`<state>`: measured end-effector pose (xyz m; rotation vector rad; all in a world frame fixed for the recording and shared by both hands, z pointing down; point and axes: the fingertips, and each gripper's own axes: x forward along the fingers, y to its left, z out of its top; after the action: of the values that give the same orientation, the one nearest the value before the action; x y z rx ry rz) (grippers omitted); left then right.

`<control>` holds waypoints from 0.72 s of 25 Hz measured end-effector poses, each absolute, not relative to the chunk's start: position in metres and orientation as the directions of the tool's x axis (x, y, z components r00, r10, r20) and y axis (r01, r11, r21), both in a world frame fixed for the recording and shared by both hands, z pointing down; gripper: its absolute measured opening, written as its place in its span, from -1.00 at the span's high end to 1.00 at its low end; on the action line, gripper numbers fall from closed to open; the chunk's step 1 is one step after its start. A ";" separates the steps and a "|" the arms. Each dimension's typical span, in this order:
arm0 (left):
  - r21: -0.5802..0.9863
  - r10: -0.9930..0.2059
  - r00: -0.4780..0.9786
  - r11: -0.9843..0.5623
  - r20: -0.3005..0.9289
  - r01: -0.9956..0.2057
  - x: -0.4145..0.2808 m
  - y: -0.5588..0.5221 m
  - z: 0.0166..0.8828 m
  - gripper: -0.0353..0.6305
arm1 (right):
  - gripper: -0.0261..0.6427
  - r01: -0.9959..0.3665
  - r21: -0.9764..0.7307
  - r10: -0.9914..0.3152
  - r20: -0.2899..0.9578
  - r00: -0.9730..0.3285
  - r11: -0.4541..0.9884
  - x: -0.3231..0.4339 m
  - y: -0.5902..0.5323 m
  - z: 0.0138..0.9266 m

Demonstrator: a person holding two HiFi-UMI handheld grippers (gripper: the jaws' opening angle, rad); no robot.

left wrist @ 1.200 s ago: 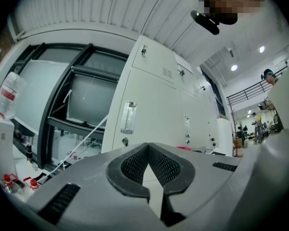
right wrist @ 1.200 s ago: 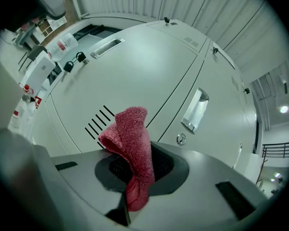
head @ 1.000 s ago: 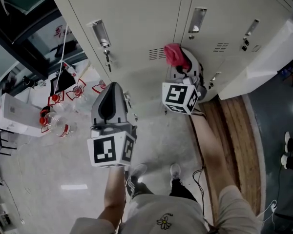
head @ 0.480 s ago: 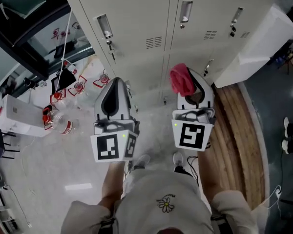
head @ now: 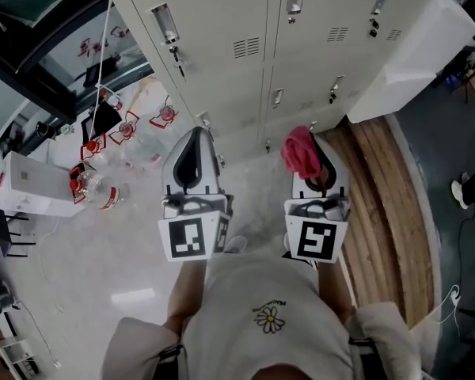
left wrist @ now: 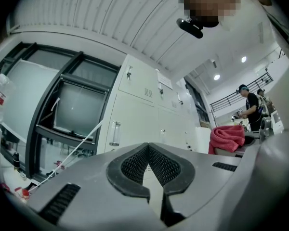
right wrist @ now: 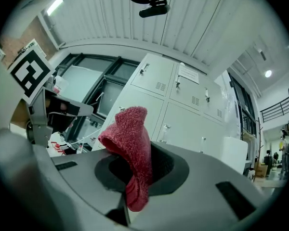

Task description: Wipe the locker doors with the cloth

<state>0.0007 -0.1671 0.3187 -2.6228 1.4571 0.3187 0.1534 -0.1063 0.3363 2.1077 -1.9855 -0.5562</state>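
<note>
- The right gripper (head: 318, 158) was held low in front of the person, and its jaws were clamped on the red cloth (head: 299, 150)
- In the right gripper view the cloth (right wrist: 132, 143) sat in the seam between the jaws of the right gripper (right wrist: 135, 177); its bunched end stood up past the tips, and a narrow tail hung back along the seam toward the camera
- The cloth was clear of the locker doors (head: 222, 22), which stood ahead of both grippers, pale and shut, with vent slots and small handles
- The left gripper (head: 193, 145) was just beside the right one, level with it and pointing the same way
- In the left gripper view the jaws of the left gripper (left wrist: 148, 150) were together at the tips, with nothing between the ribbed pads
- That view also caught the cloth (left wrist: 227, 137) off to its right and the locker doors (left wrist: 144, 105) beyond
- Plastic bottles (head: 103, 196) with red caps lay on the pale floor (head: 103, 260) to the left
</note>
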 end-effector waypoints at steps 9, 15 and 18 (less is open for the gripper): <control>-0.015 -0.825 0.508 -0.521 -0.249 -0.854 -0.001 -0.162 0.315 0.84 | 0.83 -0.937 0.339 -0.986 -0.166 0.028 -0.084 0.155 -0.100 0.333; -0.018 -0.828 0.504 -0.516 -0.247 -0.856 -0.003 -0.158 0.315 0.84 | 0.83 -0.882 0.470 -0.997 -0.071 -0.001 -0.033 0.153 -0.096 0.345; -0.017 -0.830 0.499 -0.512 -0.247 -0.859 -0.005 -0.158 0.315 0.84 | 0.83 -0.853 0.522 -1.000 -0.012 -0.010 0.003 0.150 -0.095 0.353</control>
<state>-0.0046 -0.1581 0.3153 -2.5988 1.4735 0.3131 0.1505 -0.0949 0.3530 1.9096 -1.9233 -0.5534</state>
